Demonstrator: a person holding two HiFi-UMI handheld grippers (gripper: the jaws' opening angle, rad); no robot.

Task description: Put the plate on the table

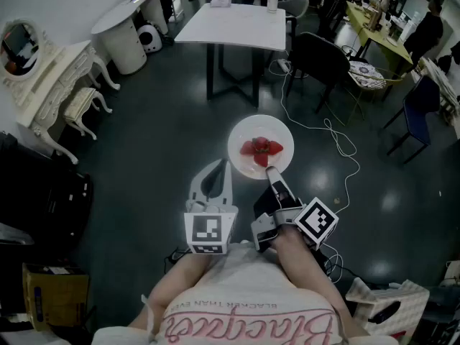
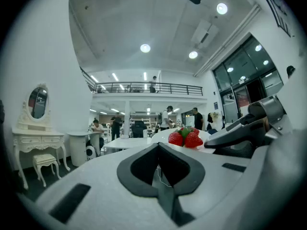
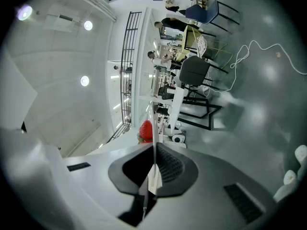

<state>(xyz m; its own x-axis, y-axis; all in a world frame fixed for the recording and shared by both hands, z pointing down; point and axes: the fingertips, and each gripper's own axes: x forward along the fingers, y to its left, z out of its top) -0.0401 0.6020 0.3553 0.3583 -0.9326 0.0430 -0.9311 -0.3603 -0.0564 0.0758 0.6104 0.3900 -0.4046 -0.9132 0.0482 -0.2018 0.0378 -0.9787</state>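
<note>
Right gripper (image 1: 272,172) clamped the plate (image 1: 241,136) rim, strawberries (image 1: 261,148) just beyond; left gripper (image 1: 218,172) alongside, jaws together, holding nothing; shirt (image 1: 244,315) lettering unreadable.

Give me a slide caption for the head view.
Right claw holds a plate of strawberries above the floor, white table ahead.

White plate (image 1: 242,161) bears red strawberries (image 1: 261,148) with green leaves.
</note>
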